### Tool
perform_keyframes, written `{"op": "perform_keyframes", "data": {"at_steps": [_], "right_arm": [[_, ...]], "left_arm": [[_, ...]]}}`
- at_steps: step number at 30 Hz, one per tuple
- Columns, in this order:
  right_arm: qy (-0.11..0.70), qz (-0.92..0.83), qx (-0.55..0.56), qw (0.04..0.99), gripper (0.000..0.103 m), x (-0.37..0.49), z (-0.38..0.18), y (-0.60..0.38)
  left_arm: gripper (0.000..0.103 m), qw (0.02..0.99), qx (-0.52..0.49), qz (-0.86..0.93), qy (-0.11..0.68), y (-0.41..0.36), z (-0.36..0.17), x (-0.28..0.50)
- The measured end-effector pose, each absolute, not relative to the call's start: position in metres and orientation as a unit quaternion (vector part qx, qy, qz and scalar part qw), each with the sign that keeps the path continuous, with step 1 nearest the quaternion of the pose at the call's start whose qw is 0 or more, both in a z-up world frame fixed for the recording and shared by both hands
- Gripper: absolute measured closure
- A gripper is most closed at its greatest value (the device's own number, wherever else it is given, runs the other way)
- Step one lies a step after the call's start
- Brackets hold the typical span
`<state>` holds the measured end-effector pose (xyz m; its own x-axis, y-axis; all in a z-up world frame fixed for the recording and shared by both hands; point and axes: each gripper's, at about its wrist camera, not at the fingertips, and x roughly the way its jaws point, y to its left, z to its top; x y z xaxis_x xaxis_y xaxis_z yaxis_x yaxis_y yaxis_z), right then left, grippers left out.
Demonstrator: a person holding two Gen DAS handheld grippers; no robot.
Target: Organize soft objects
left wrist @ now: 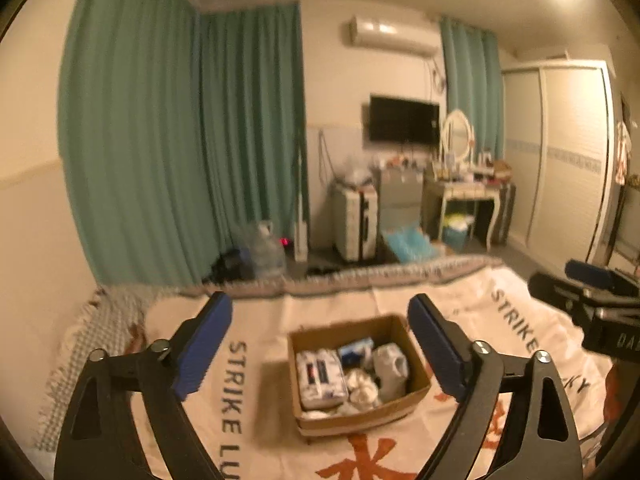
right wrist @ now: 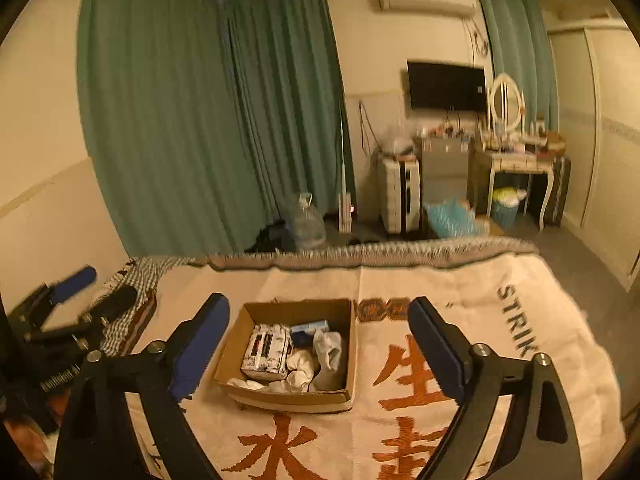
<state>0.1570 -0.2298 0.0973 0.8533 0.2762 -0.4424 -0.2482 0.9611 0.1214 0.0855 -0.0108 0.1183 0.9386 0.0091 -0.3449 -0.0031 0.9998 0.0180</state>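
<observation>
A brown cardboard box (left wrist: 360,416) (right wrist: 236,352) stands on the blanket-covered bed. Inside lie a patterned tissue pack (left wrist: 320,376) (right wrist: 266,350), a blue-and-white packet (left wrist: 354,350) (right wrist: 308,328), a grey-white sock (left wrist: 390,364) (right wrist: 330,346) and crumpled white cloth (left wrist: 362,392) (right wrist: 298,374). My left gripper (left wrist: 320,340) hovers above and in front of the box, blue pads wide apart, nothing between them. My right gripper (right wrist: 320,340) is likewise open and empty, held above the box. Each gripper shows at the edge of the other view: the right gripper (left wrist: 592,300), the left gripper (right wrist: 60,312).
The cream blanket (left wrist: 248,360) (right wrist: 480,320) with orange characters and black lettering covers the bed. Beyond its foot are green curtains (left wrist: 160,140), a water jug (right wrist: 308,220), a white suitcase (right wrist: 400,196), a dressing table (right wrist: 520,160) and a wardrobe (left wrist: 568,152).
</observation>
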Motion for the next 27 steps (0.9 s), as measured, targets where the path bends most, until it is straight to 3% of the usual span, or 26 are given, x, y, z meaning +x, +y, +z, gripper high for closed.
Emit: {"op": "perform_keyframes", "data": {"at_steps": [6, 12, 27], "right_arm": [[0.195, 0.14, 0.002, 0.971, 0.0, 0.103, 0.118, -0.234], [0.181, 0.136, -0.021, 0.974, 0.0, 0.075, 0.102, -0.229], [0.246, 0.15, -0.048, 0.957, 0.0, 0.105, -0.005, -0.207]], "left_arm": [[0.01, 0.991, 0.009, 0.026, 0.132, -0.007, 0.135, 0.044], [0.01, 0.991, 0.03, 0.06, 0.113, -0.009, 0.106, 0.025], [0.01, 0.976, -0.006, 0.06, 0.21, 0.002, 0.001, 0.051]]}}
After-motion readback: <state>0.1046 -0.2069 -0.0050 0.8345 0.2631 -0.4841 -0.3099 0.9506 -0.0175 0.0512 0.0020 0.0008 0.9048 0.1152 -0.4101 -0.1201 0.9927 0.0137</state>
